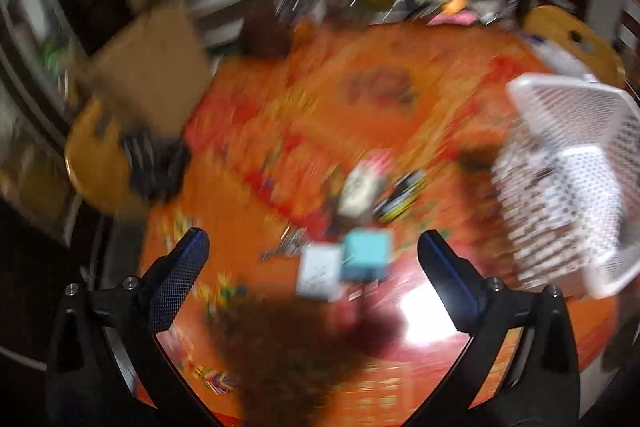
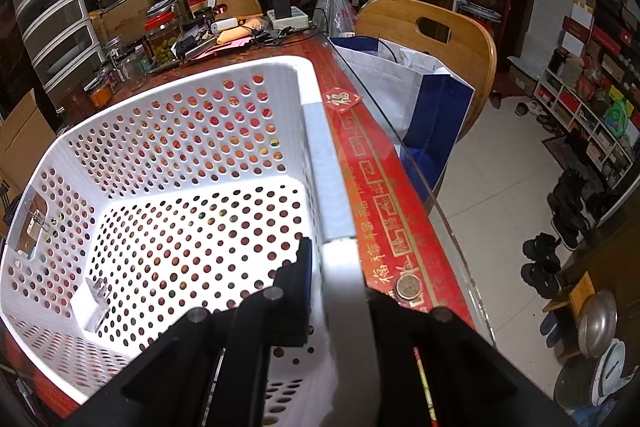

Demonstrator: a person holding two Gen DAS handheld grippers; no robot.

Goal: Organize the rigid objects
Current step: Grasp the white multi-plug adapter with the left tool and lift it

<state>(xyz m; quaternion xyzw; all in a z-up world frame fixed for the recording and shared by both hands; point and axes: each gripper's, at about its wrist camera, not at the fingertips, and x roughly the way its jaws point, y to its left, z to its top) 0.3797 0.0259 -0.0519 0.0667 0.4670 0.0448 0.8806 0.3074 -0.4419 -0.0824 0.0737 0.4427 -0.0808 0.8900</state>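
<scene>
Left wrist view, heavily blurred. At far left, a wooden chair (image 1: 96, 163) with a dark object on its seat stands beside a table (image 1: 280, 115) covered in an orange-red patterned cloth. The left gripper (image 1: 312, 251) has its two fingers spread wide apart, released, with nothing between them. Just beyond the fingers, a small white box (image 1: 318, 275) touches a teal box (image 1: 366, 255) on the cloth. A little farther lie more small items, too smeared to identify. At right, a white perforated basket (image 1: 572, 179) rests on the table.

Right wrist view, sharp. The same basket (image 2: 160, 163) fills the left and centre. Inside, near its left corner, lies a white plug adapter (image 2: 91, 303); a binder clip (image 2: 34, 223) hangs on the left wall. The right gripper (image 2: 340, 275) is clenched on the basket's right rim, one finger inside and one outside. Right of the rim, a coin (image 2: 407, 286) lies on the red cloth. Farther right stands a wooden chair (image 2: 432, 27) holding a blue and white bag (image 2: 412, 95).
</scene>
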